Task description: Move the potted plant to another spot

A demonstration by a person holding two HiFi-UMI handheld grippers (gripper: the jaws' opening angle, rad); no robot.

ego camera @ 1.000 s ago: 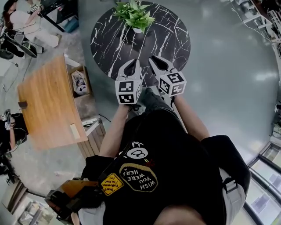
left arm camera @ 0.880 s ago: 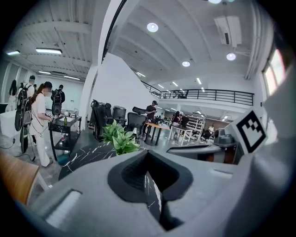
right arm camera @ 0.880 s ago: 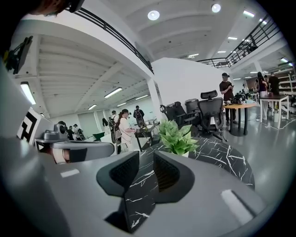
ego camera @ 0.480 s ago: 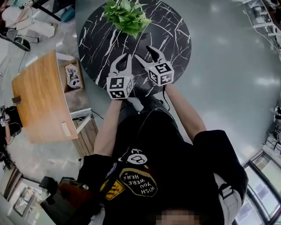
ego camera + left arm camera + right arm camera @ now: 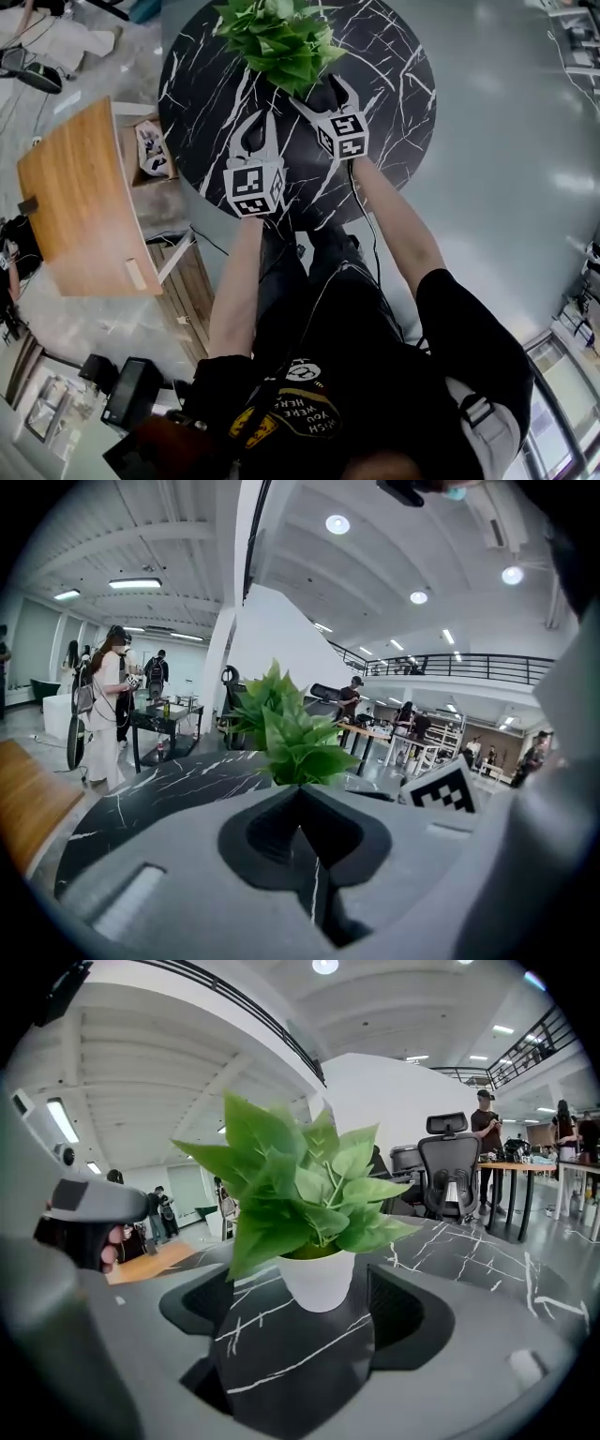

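Two tools are over the round black marble table (image 5: 394, 94), one in each hand. The potted plant (image 5: 281, 37) stands upright on the table near its far edge, away from the person. It has green leaves and a white pot (image 5: 319, 1279), and nothing is holding it.

We see the right tool (image 5: 330, 92) right at the plant, pointing at it from the near side. In the right gripper view its jaws are spread and opening. The pot sits in the gap ahead of them with table surface showing on both sides, and neither pad touches it. The leaves hang over the right tool's tips in the head view.

We mark the left tool (image 5: 264, 127) as pressed together. The left gripper view shows its jaws meeting at the tips with only a thin slit and nothing between them. It sits nearer the table's near edge, beside the right tool and short of the plant. The plant shows straight ahead beyond its tips.

We also note:
- a wooden table (image 5: 80, 206) off the marble table's left edge
- an office chair (image 5: 448, 1171) and people standing in the background of both gripper views
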